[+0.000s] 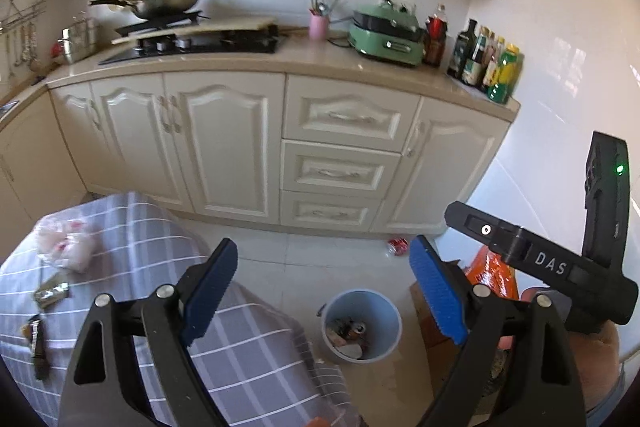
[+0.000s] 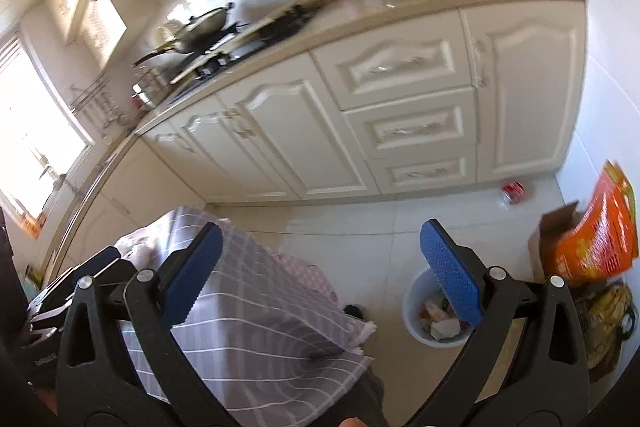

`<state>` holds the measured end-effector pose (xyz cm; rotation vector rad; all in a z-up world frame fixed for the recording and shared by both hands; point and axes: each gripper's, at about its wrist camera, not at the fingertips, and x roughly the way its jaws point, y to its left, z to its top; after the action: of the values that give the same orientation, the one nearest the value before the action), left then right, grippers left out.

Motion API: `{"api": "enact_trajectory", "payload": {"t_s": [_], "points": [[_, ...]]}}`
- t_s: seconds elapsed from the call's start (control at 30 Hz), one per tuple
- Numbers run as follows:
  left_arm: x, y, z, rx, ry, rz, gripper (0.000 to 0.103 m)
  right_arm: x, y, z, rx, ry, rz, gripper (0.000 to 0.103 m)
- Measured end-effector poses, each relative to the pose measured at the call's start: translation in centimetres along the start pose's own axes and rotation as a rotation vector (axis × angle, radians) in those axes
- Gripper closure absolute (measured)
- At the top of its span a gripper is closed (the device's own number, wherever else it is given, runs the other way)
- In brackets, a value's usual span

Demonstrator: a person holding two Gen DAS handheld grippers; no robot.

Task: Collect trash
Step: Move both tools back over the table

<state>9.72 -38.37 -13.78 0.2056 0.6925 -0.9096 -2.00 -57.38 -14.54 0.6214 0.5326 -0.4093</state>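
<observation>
The left gripper and the right gripper both hang with jaws spread wide and hold nothing. At lower centre of the left wrist view a pale blue bin sits on the floor, trash inside. Wrappers lie on the striped tablecloth at lower left, and a crushed red can lies by the cabinets.

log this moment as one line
left claw open, empty | right claw open, empty | bin part-filled | can on floor
</observation>
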Motion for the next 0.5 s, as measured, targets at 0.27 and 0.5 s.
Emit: {"api": "enact_trajectory", "payload": {"t_s": [0.27,0.5], "points": [[-5.4,5.7,-1.2,-0.062,-0.081,0.093,0.017,0.3,7.7,-0.8,-0.119,0.015,0.089,0.006],[-10.0,12.0,-3.5,-0.140,-0.129,0.204,0.017,1.5,14.8,-2.6,-0.229,0.059,0.177,0.006]]}}
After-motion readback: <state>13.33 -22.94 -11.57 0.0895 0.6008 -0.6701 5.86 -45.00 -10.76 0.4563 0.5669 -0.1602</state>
